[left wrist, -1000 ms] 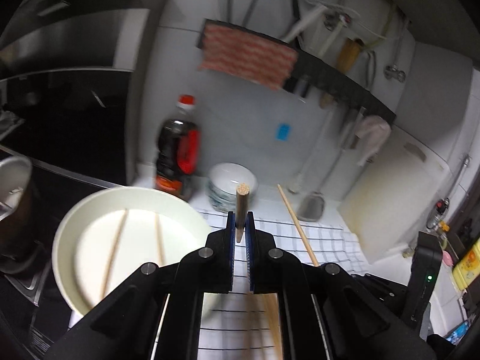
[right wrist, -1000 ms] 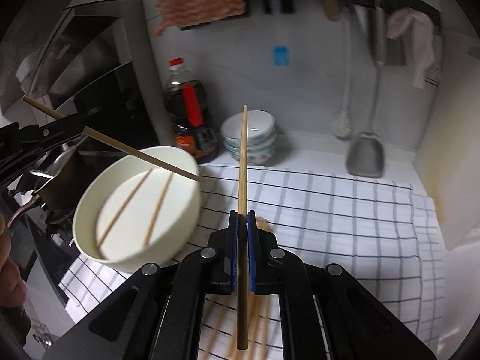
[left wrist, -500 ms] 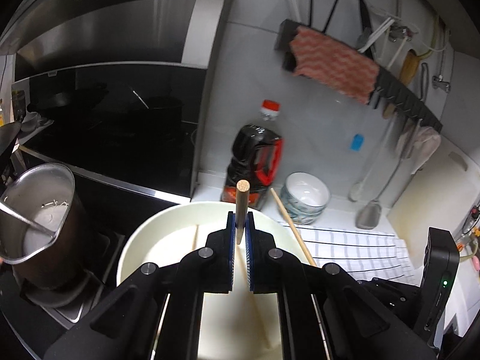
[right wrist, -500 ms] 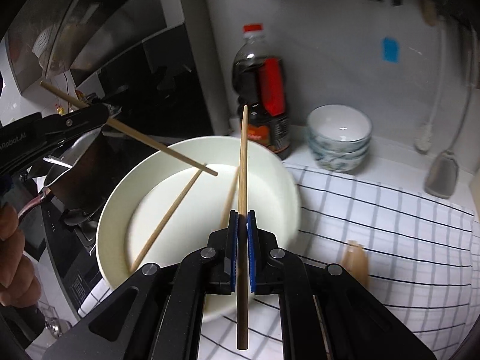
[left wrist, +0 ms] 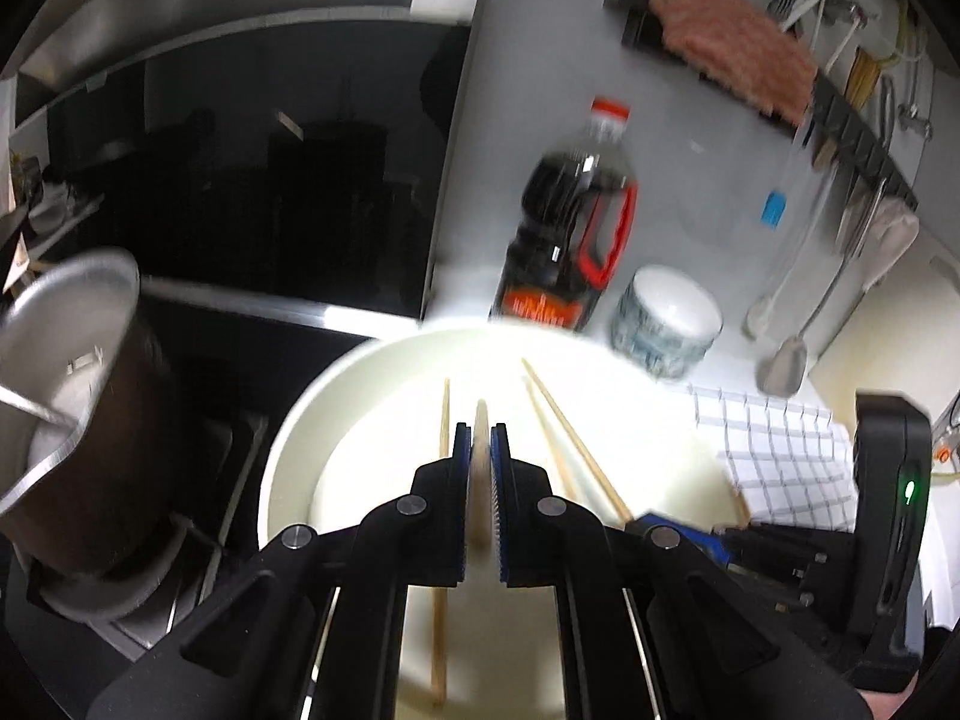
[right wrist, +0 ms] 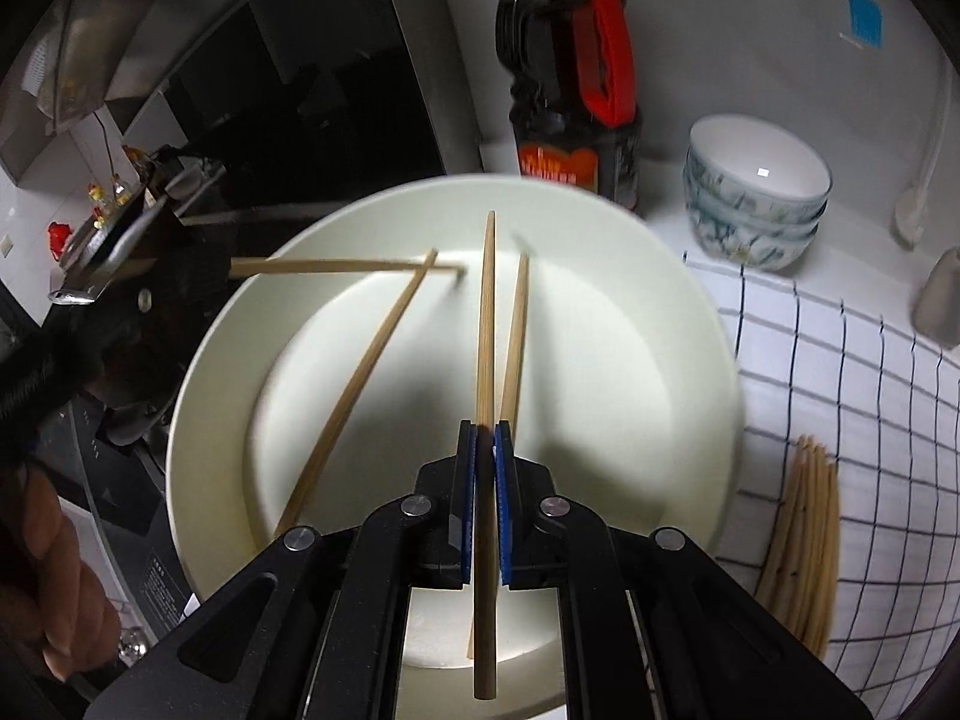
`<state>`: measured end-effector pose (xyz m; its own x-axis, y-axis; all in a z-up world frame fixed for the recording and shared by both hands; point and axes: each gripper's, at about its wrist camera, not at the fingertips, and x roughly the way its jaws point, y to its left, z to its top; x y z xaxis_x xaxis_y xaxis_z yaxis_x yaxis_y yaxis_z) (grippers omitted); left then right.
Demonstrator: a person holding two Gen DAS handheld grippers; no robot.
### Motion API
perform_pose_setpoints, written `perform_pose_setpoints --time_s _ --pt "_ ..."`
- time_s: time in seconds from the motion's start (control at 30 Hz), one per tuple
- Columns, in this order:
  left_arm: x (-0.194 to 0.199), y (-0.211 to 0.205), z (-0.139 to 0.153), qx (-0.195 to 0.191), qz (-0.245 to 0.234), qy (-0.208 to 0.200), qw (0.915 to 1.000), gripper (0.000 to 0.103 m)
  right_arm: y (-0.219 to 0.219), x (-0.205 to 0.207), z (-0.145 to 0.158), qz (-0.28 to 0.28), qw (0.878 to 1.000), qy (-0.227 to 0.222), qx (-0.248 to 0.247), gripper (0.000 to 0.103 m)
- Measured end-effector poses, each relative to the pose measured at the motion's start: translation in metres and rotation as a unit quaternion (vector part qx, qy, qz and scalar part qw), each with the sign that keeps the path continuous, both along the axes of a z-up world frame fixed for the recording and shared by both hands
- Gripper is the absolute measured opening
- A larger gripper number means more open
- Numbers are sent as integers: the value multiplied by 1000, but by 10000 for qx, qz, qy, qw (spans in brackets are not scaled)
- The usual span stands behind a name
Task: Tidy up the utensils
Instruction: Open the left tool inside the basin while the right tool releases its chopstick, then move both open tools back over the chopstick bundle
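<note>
A wide white bowl fills the middle of both views, with two loose wooden chopsticks lying inside it. My left gripper is shut on one chopstick that points forward and down over the bowl. My right gripper is shut on another chopstick, held lengthwise above the bowl's floor. In the right wrist view the left-held chopstick reaches in level from the left rim. In the left wrist view the right-held chopstick slants in from the right gripper.
A steel pot stands left of the bowl on the dark stove. A dark sauce bottle and stacked patterned bowls stand behind. A checked cloth to the right bears several more chopsticks. A hand shows at lower left.
Both grippers have moved left and down, from over the checked cloth to over the white bowl. Each still grips its chopstick, now low inside the rim.
</note>
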<state>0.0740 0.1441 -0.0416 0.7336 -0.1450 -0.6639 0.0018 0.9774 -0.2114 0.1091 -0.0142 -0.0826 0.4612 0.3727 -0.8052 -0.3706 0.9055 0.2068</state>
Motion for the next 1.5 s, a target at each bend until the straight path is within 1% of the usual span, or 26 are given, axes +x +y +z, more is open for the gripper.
perform_pose_setpoints --time_s 0.1,0.23,0.3,0.37,0.4,0.43,0.47,0.5,0.53,0.57,0.63,0.7,0.73,0.83,0.9,0.97,1.07,1.17,1.33,1.4,1.5 --pt "5 2 -16 -135 -57 429 9990 7 3 3 -7 -45 9998 160 -63 6" --pt "16 1 -33 -92 -67 1021 9947 9 4 8 -15 -138 9991 397 -95 6" --pt "21 2 -42 -82 -38 1317 9912 9 5 8 -16 -154 9989 425 -110 6" --pt "22 5 -48 -197 -16 1492 9886 18 5 8 -17 -152 9988 440 -136 6" --pt "22 4 -49 -187 0 1527 9881 29 6 8 -17 -147 9988 448 -145 6" --pt "22 5 -49 -136 42 1530 9881 43 7 8 -18 -138 9987 461 -168 6" --pt "21 5 -47 -70 71 1498 9887 50 7 7 -18 -141 9987 455 -194 6" --pt "19 5 -44 -21 93 1449 9894 63 6 6 -17 -147 9987 440 -210 6" --pt "18 6 -41 27 123 1392 9902 68 5 5 -15 -165 9988 404 -207 9" --pt "17 7 -38 75 153 1354 9906 68 5 4 -13 -174 9990 366 -189 17" --pt "16 10 -33 165 235 1358 9903 73 2 0 -5 -211 9994 213 -155 24" --pt "14 15 -28 190 350 1351 9900 76 -1 -3 1 -228 9995 109 -177 24" --pt "12 18 -26 182 409 1340 9900 79 -4 -4 3 -246 9995 75 -174 26" --pt "5 25 -20 191 590 1249 9902 84 -13 -8 8 -349 9993 -4 -112 36" --pt "-1 25 -16 234 629 1192 9906 86 -19 -11 12 -388 9992 -51 -62 37" --pt "-6 22 -13 297 612 1157 9910 86 -27 -16 16 -415 9991 -93 -26 42" --pt "-11 12 -10 369 538 1122 9915 87 -36 -25 20 -454 9989 -135 50 46" --pt "-19 -3 -5 487 441 1051 9923 89 -47 -37 25 -479 9986 -211 109 50" --pt "-34 -30 0 562 291 991 9931 90 -68 -57 30 -537 9980 -296 176 54" --pt "-39 -44 1 532 179 963 9938 92 -79 -68 30 -584 9976 -328 194 54" --pt "-43 -67 1 608 1 921 9939 94 -98 -81 28 -672 9969 -375 154 55"
